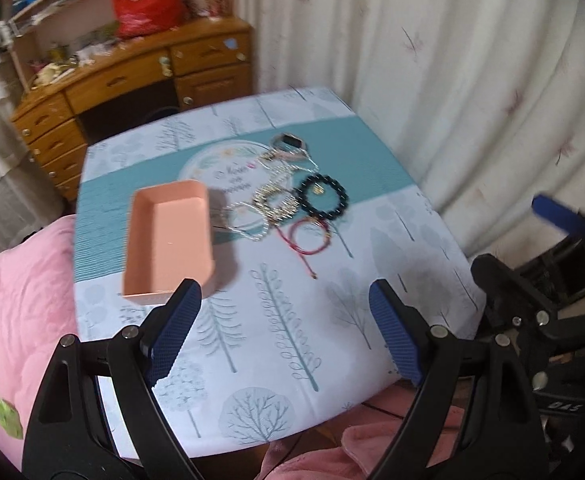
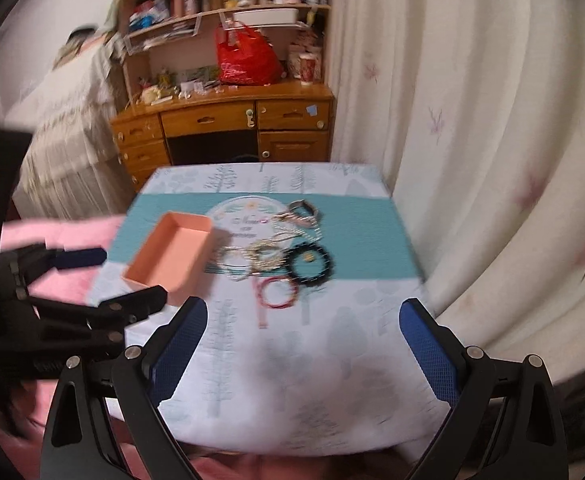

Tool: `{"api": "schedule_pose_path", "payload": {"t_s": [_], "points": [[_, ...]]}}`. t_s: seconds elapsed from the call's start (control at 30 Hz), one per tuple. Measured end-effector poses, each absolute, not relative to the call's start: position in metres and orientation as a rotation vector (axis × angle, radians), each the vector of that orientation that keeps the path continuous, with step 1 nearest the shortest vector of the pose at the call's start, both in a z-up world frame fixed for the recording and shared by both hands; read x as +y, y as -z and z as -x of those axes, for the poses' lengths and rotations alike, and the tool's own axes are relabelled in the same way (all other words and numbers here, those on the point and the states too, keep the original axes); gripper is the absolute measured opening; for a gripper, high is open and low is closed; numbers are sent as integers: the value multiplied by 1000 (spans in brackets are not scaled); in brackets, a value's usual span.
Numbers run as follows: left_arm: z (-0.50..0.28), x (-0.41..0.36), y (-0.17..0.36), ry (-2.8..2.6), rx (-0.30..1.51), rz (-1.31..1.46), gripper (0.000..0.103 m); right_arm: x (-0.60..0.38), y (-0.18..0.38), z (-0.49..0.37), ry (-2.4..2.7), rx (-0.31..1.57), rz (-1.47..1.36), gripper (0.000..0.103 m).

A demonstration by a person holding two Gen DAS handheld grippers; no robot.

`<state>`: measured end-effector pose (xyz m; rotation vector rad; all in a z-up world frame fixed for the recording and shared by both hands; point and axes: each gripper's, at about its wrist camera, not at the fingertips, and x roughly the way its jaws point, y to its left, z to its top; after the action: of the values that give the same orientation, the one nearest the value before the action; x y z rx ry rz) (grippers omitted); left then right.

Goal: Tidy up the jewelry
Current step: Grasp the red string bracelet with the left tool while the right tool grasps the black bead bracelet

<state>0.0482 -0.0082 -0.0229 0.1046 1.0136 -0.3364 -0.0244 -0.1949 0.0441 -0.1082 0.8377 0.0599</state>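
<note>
Left wrist view: both our hand-held grippers, left & right, gape empty; tangled bracelets beside pink tray may snag, lifting together

Showing matte black plastic arms on the left gripper and the right gripper, each carrying two blue fingers with cross-hatched pads. Displaying round silver screws at the pivots, triangular cut-outs in the outer arms, white lettering partly legible.
</note>
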Motion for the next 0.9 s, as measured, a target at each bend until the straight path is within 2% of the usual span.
{"api": "schedule_pose_path", "payload": {"t_s": [0.13,0.27,0.5,0.57,0.63,0.77,0.9], "points": [[-69,-36,43,354,1049,-145,84,-199,-18,15,-130,777,441,98],[-101,-62,73,346,1160,-146,84,-206,23,-4,-281,779,663,98],[-161,-97,145,268,1237,-181,84,-246,119,-68,-537,831,634,98],[-179,-107,169,269,1269,-184,84,-255,144,-86,-607,828,634,91],[-192,-114,188,268,1308,-163,84,-261,166,-102,-674,840,654,75],[-212,-118,218,249,1376,-121,84,-260,203,-122,-743,818,768,69],[-225,-120,234,218,1397,-157,84,-254,221,-136,-799,795,811,54]]}}
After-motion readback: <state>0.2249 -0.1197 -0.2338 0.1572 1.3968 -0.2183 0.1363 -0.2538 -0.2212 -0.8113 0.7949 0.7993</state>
